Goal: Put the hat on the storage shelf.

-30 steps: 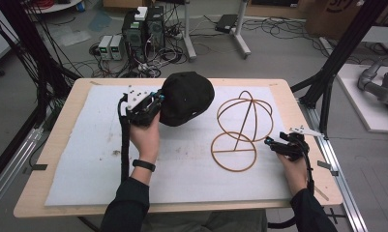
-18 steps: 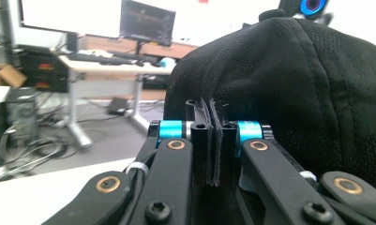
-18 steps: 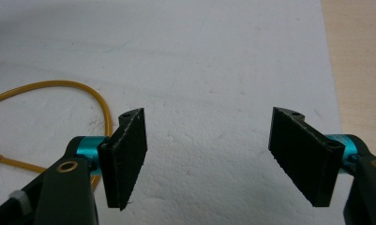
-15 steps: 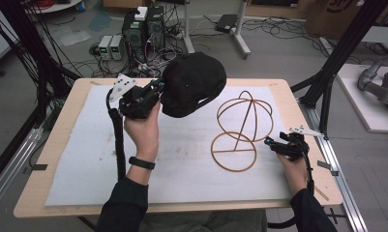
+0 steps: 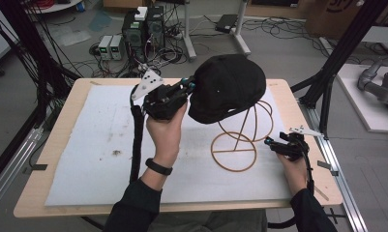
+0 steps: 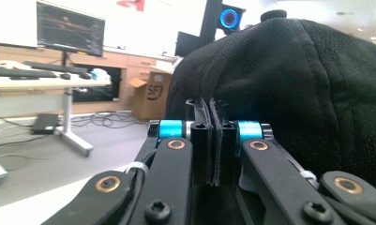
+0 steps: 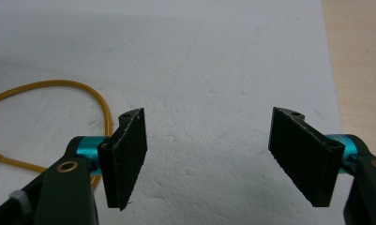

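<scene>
A black cap [image 5: 226, 87] hangs in the air over the top of a gold wire stand [image 5: 235, 151], hiding the stand's upper loops. My left gripper [image 5: 190, 86] is shut on the cap's edge; in the left gripper view its jaws pinch a fold of the cap's fabric [image 6: 213, 140], and the cap [image 6: 289, 93] bulges up on the right. My right gripper [image 5: 273, 145] rests low on the white mat just right of the stand's base ring, open with nothing between its pads [image 7: 125, 154]. Part of the stand's ring [image 7: 82, 89] curves past its left jaw.
The white foam mat [image 5: 85, 145] covers most of the wooden table [image 5: 298, 111]. Computers and tangled cables [image 5: 138, 34] lie on the floor behind the table. Black frame posts [image 5: 336, 63] stand at the right.
My left gripper has lifted the cap off the mat and carried it rightward, up over the wire stand. The right gripper has stayed put.
</scene>
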